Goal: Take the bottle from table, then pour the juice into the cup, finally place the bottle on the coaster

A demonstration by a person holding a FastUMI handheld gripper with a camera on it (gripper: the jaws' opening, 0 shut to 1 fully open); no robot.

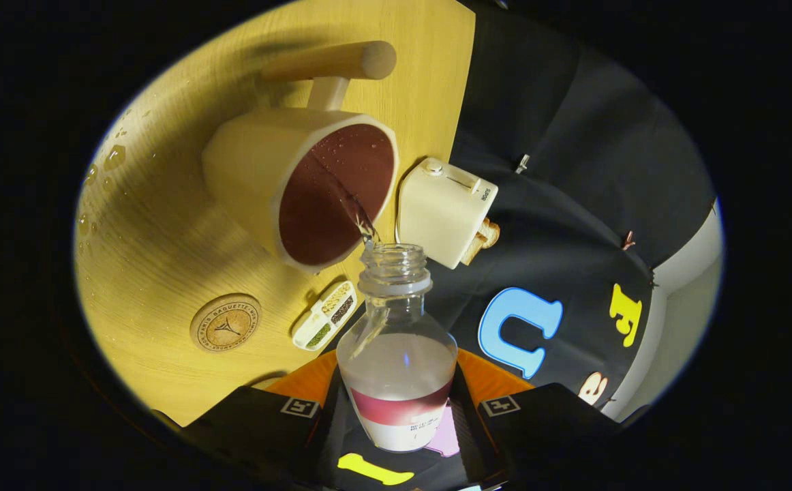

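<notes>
My gripper (399, 416) is shut on a clear, uncapped bottle (396, 341), both fingers pressing its lower body near the red-and-white label. The bottle is tipped, its open neck pointing at the cup. A thin stream of liquid runs from the mouth into a cream cup (300, 184) with a dark red inside and a wooden handle, just beyond the neck. Clear liquid still fills the lower part of the bottle. A round cork coaster (225, 322) lies on the wooden table (150, 225), left of the bottle and nearer than the cup.
A cream toaster (445, 211) with a slice of bread in it stands right of the cup at the table's edge. A small divided tray of seeds (324, 316) lies between the coaster and the bottle. Water drops dot the table's far left part.
</notes>
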